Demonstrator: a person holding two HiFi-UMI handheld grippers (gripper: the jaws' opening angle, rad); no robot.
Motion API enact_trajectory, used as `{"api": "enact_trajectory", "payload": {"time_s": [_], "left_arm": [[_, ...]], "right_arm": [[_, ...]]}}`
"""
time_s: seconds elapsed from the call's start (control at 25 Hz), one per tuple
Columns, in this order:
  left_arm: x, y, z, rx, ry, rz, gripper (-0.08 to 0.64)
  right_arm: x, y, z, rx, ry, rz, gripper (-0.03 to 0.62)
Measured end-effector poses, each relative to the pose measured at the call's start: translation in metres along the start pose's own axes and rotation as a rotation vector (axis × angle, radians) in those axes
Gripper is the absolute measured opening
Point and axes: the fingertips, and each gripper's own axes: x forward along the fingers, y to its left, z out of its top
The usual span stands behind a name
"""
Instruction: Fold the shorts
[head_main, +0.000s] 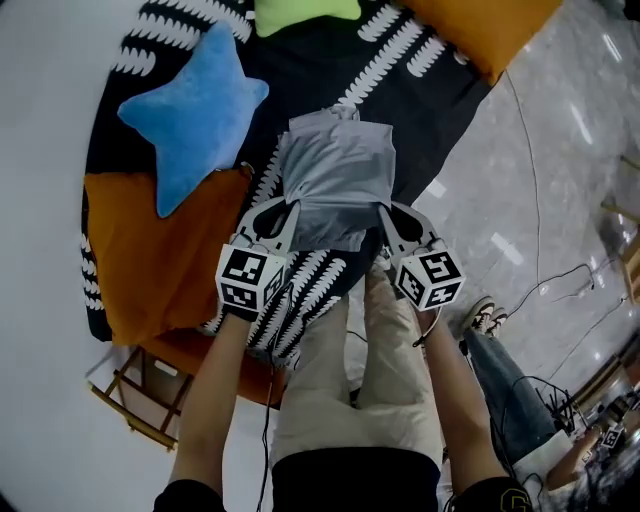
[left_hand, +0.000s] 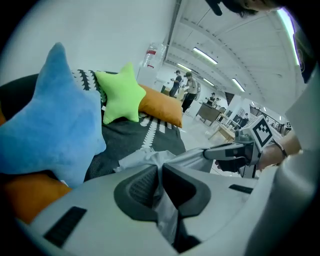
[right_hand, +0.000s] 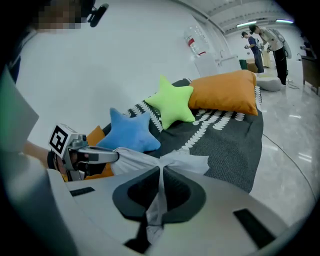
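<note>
Bare room is left on the dark patterned blanket (head_main: 430, 100) right of the grey shorts (head_main: 335, 180), out to the marble floor (head_main: 540, 200). The left is taken up by a blue star pillow (head_main: 195, 115) and an orange cushion (head_main: 165, 250). The far edge is closed off by a green star pillow (head_main: 300, 12) and a second orange cushion (head_main: 490, 25).

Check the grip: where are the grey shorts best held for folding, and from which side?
The near edge's two corners, approached from the person's side. The shorts are wide, limp cloth; a single pinch would likely let them bunch. The left gripper and right gripper are each shut on one corner, with that edge stretched between them.
</note>
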Motion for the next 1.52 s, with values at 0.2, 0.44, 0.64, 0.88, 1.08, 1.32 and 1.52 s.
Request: {"api": "enact_trajectory", "payload": {"time_s": [0.2,0.44,0.64,0.88,1.08,1.32,1.52], "left_arm": [[-0.030,-0.014,0.000,0.030,-0.032,0.001,0.040],[-0.085,-0.040,-0.045,-0.018,-0.002,0.020,0.040],[-0.113,-0.066,-0.082,-0.039,0.004,0.018,0.040],[-0.106,-0.054,-0.057,-0.042,0.000,0.012,0.040],[-0.058,-0.022,-0.032,-0.052,0.051,-0.032,0.040],[0.068,0.022,0.005,-0.090,0.180,-0.067,0.040],[0.172,0.072,0.036,-0.150,0.274,-0.086,0.041]], "right_arm": [[-0.024,0.024,0.003,-0.025,-0.005,0.029,0.028],[-0.066,0.077,-0.036,-0.023,0.074,0.106,0.028],[-0.099,0.097,-0.075,0.004,0.138,0.137,0.028],[-0.093,0.094,-0.050,-0.004,0.137,0.124,0.028],[-0.053,0.058,-0.018,0.057,0.167,0.091,0.028],[0.018,-0.036,0.017,0.046,0.236,0.075,0.028],[0.099,-0.123,0.048,0.119,0.316,0.092,0.028]]}}
